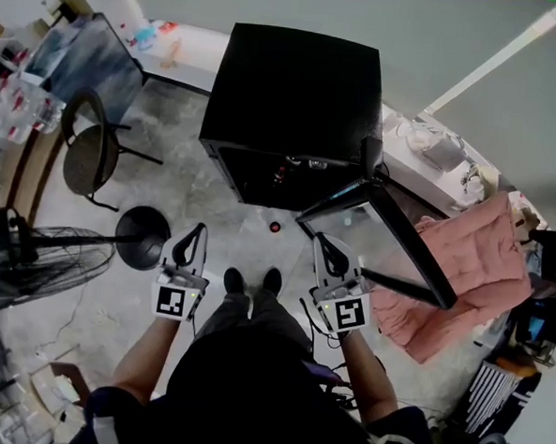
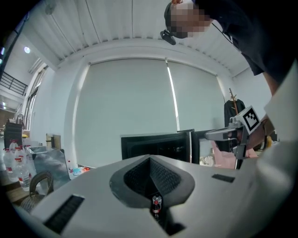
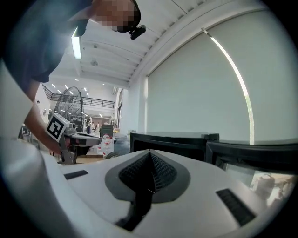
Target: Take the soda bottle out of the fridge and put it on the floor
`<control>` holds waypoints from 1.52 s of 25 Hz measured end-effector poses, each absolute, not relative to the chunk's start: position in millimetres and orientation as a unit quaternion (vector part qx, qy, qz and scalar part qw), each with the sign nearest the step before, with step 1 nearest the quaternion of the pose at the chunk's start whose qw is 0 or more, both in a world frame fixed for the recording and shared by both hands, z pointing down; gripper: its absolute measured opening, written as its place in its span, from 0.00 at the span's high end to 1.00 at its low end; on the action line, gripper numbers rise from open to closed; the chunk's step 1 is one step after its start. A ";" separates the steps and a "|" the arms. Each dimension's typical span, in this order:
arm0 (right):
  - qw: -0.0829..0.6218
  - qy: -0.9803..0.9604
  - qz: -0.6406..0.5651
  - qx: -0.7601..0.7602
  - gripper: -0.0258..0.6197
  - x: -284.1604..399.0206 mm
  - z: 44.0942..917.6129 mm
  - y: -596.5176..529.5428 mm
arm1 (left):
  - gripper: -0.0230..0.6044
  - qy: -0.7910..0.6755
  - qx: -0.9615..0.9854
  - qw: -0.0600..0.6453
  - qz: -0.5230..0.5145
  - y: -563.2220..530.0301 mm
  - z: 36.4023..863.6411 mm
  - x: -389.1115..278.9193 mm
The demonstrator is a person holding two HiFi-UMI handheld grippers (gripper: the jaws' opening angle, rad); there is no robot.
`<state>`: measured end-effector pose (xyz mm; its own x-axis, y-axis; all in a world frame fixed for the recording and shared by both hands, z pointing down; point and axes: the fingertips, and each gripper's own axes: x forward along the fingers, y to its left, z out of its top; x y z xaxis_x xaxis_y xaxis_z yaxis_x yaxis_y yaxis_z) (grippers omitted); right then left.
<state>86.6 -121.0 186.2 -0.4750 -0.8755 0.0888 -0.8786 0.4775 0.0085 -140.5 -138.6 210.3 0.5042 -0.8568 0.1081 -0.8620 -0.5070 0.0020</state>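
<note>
Nearest, the left white gripper [image 1: 198, 236] has its jaws shut tight with nothing in them. Beside it, the right white gripper [image 1: 323, 245] is shut and empty too. Just past the black shoes [image 1: 234, 280], the small soda bottle with a red cap [image 1: 275, 227] stands on the grey floor [image 1: 186, 192]. Behind it is the big black fridge [image 1: 296, 86], its glass door [image 1: 390, 237] swung open to the right.

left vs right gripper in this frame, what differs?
Left gripper sits by the fan base; right gripper sits by the open fridge door. The left gripper view shows the soda bottle on the floor below its closed jaws; the right gripper view shows no bottle. Shared: both shut, empty, pointed toward the fridge.
</note>
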 end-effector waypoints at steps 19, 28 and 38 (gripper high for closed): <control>0.063 -0.856 0.001 0.514 0.93 83.2 165.9 -109.9 | 0.93 -0.493 0.869 0.017 0.036 -125.8 189.0 -139.4; 0.078 -0.852 -0.006 0.517 0.93 85.2 161.7 -111.7 | 0.93 -0.487 0.873 0.015 0.038 -126.5 187.2 -139.4; 0.080 -0.849 -0.003 0.522 0.93 85.1 161.3 -114.7 | 0.93 -0.487 0.872 0.014 0.037 -129.4 186.0 -141.4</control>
